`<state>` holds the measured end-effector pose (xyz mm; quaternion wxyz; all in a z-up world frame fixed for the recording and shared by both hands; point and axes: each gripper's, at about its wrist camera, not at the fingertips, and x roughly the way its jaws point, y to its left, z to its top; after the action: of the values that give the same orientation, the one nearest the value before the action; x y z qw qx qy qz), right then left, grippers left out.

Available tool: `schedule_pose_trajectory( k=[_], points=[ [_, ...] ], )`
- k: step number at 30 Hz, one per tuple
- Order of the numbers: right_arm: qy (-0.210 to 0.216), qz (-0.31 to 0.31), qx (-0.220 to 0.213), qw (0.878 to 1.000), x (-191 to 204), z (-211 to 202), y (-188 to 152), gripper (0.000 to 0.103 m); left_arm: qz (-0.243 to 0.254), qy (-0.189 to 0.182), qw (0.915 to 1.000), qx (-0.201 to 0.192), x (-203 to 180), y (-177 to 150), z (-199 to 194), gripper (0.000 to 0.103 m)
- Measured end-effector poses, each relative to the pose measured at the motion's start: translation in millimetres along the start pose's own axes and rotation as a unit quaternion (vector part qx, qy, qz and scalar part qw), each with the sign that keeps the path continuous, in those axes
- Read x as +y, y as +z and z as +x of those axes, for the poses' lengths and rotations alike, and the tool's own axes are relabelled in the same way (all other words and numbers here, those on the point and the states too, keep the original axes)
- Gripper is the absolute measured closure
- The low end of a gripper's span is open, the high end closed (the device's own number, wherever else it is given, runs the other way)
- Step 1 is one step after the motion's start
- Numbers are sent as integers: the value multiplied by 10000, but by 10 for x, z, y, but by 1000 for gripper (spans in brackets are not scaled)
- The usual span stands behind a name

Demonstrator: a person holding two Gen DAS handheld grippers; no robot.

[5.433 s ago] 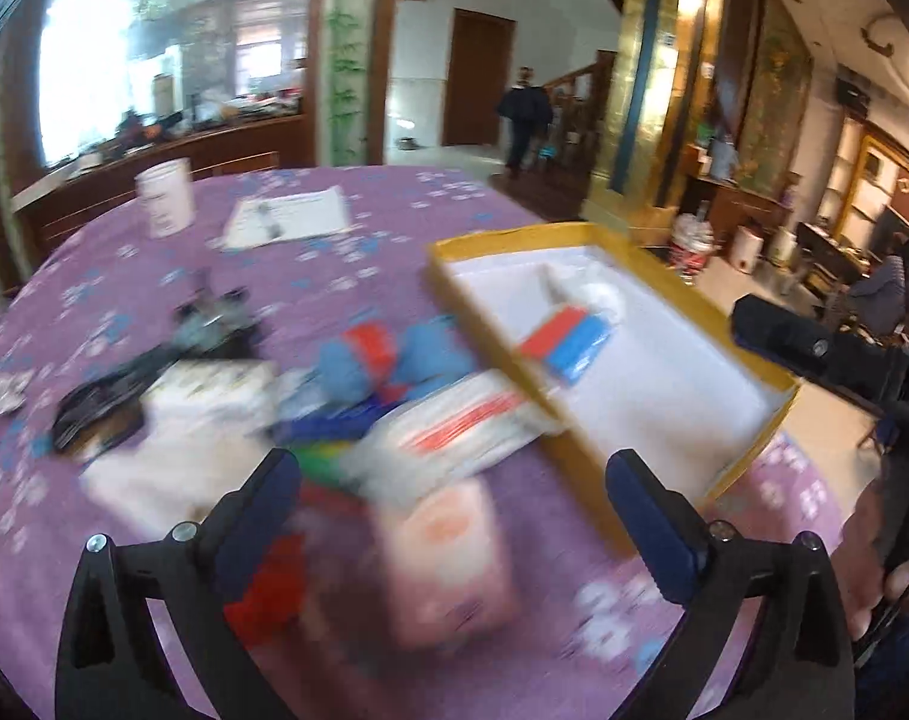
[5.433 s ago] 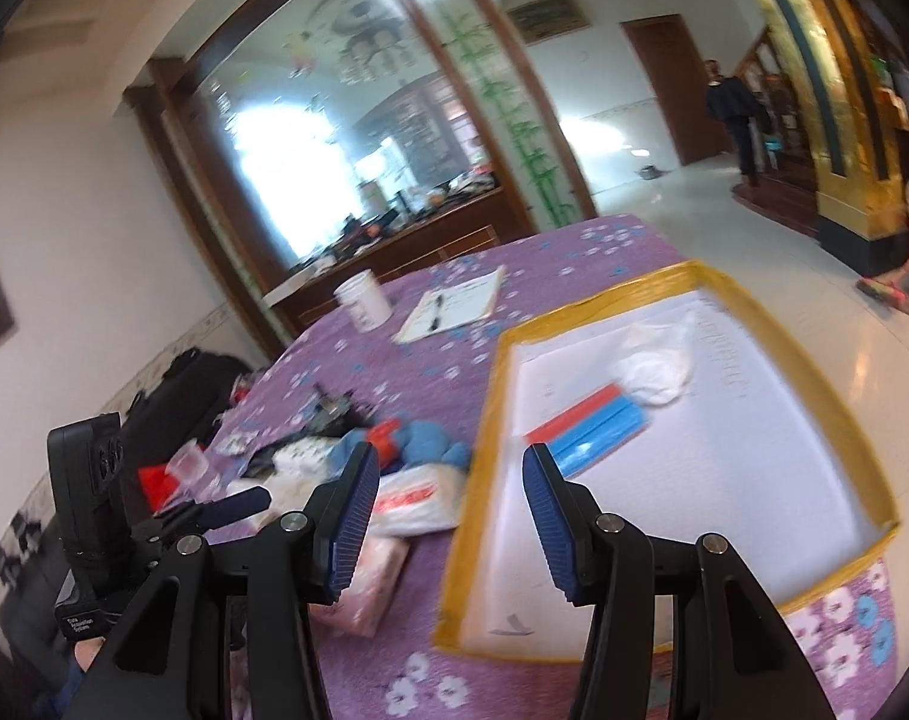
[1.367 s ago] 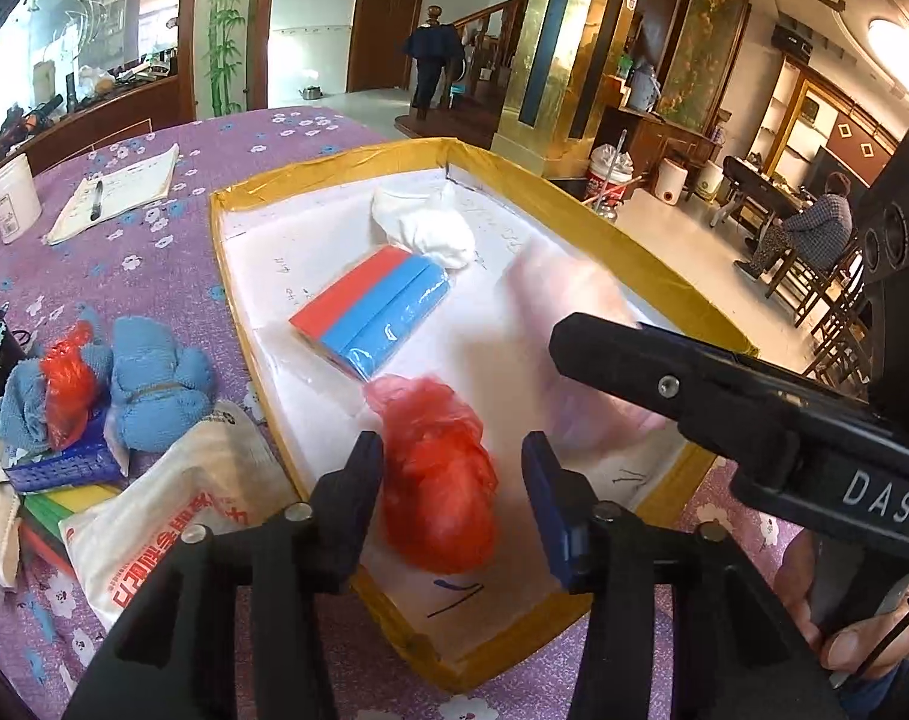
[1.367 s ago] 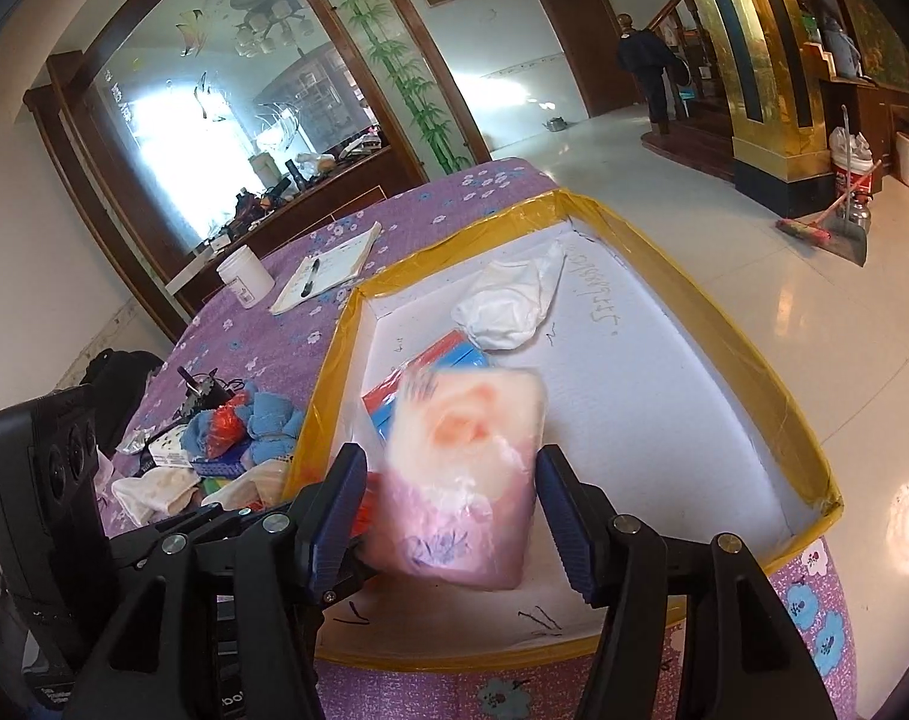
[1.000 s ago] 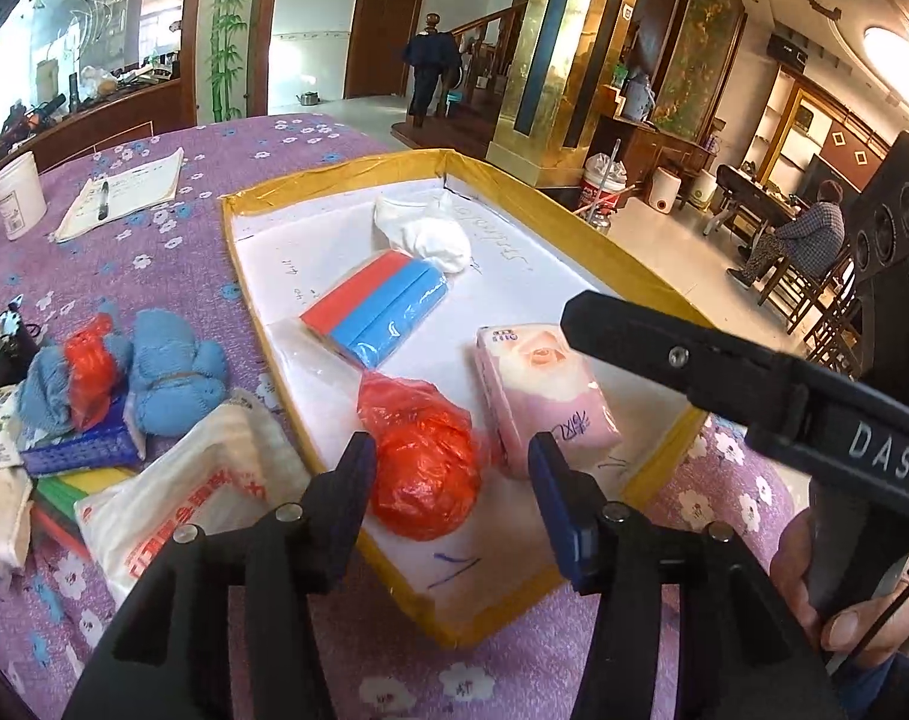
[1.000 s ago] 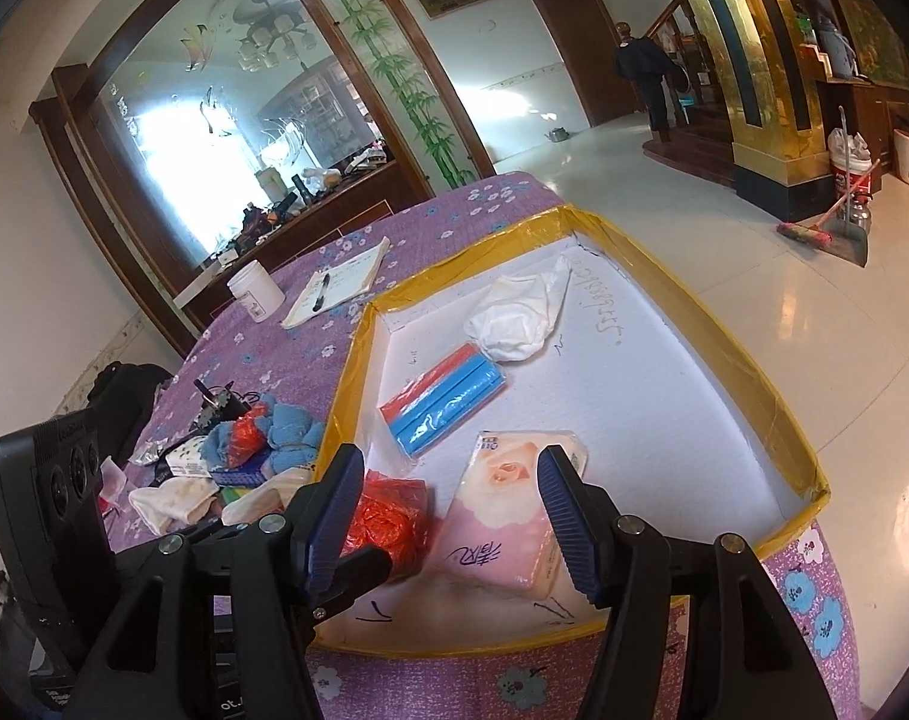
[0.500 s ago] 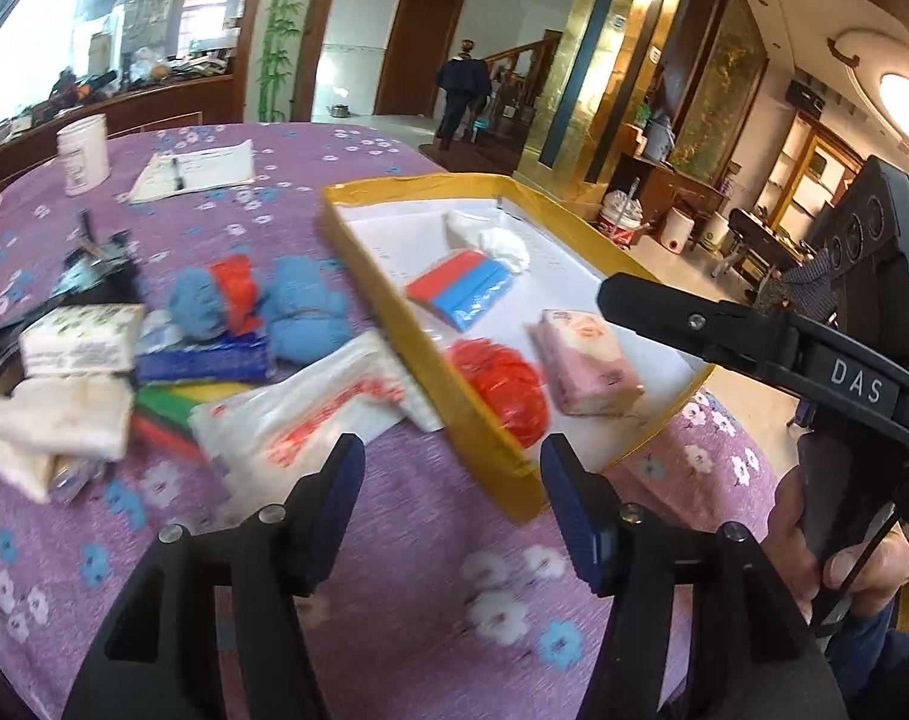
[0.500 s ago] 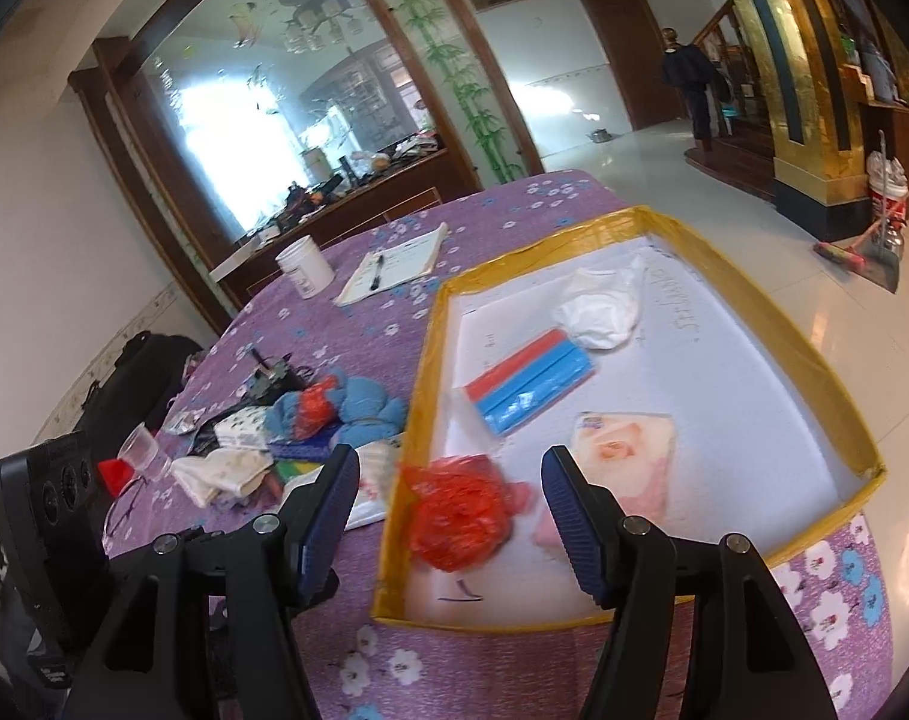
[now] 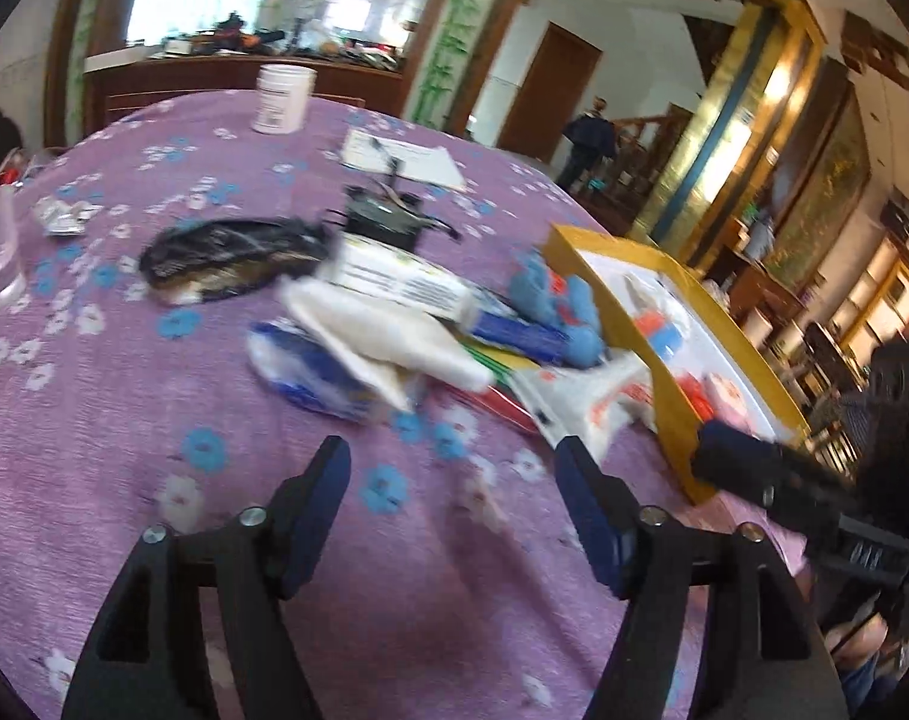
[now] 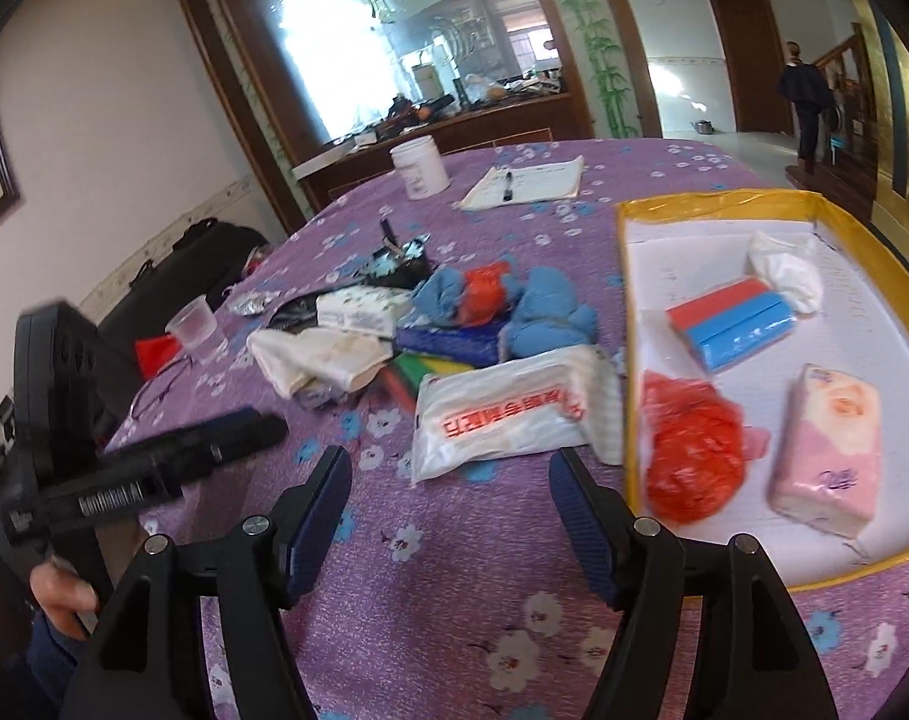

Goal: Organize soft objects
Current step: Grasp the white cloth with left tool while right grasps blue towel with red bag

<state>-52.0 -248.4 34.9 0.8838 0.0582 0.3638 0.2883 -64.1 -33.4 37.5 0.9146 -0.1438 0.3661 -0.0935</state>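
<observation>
Both tongs are spread wide with nothing between the fingers. The right gripper (image 10: 448, 480) hangs over bare purple tablecloth (image 10: 454, 588), and the left gripper (image 9: 454, 474) does the same in its own view, which is pretty blurry.

Just past the right fingertips sits a white plastic pack with red print (image 10: 508, 414), lying flat and touching the outer wall of the yellow-rimmed tray (image 10: 628, 360). Nothing stands between the tongs and that pack.

Inside the tray, nearest first: a crumpled red bag (image 10: 691, 450) and a pink tissue pack (image 10: 829, 450) side by side, then a red and blue block (image 10: 733, 321), then a white wad (image 10: 784, 267) at the far end.

Left of the tray is the pile: a cream cloth (image 10: 319, 357), colored sponges (image 10: 430, 366) partly under the white pack, a blue towel bundle (image 10: 544, 309) with something red tucked in it, and a small white box (image 10: 361, 309). A clear cup (image 10: 199, 327) stands off to the left.

Farther back there's a notepad with a pen (image 10: 526, 180) and a white jar (image 10: 421, 168).
</observation>
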Motion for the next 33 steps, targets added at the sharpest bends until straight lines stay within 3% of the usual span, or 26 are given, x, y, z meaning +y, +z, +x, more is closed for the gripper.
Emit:
schedule_pose_trajectory(
  k=[2,5,9,10,11,12,15,17,20,27,33],
  points=[
    [-1,-9,102,9999,18,114,-40,30,-89,136,9999,-54,78,74,9,29],
    [-164,-211,86,9996,76,154,-72,29,-89,383,9992,-112,104,245,93,14],
    [-167,-227,38,9996,74,149,-75,29,245,614,9978,-72,-9,458,329,13],
    [-168,-225,34,9996,73,145,-76,29,332,758,9966,21,-31,492,433,16],
    [-169,-222,30,9996,72,140,-80,29,365,893,9952,168,-37,512,540,38],
    [-168,-217,23,9996,66,135,-80,29,375,921,9946,279,-31,517,608,68],
    [-161,-187,10,9997,44,101,-86,29,374,865,9948,374,-1,473,687,81],
    [-134,-140,8,9998,26,87,-75,29,384,865,9951,292,10,433,606,83],
    [-39,-35,11,10000,-2,59,-41,29,307,545,9979,183,35,309,353,84],
    [132,34,-67,9999,54,-21,128,29,246,270,9993,52,219,-162,-168,84],
    [224,431,20,9988,89,124,527,29,-32,369,9989,272,437,-336,-92,84]
  ],
)
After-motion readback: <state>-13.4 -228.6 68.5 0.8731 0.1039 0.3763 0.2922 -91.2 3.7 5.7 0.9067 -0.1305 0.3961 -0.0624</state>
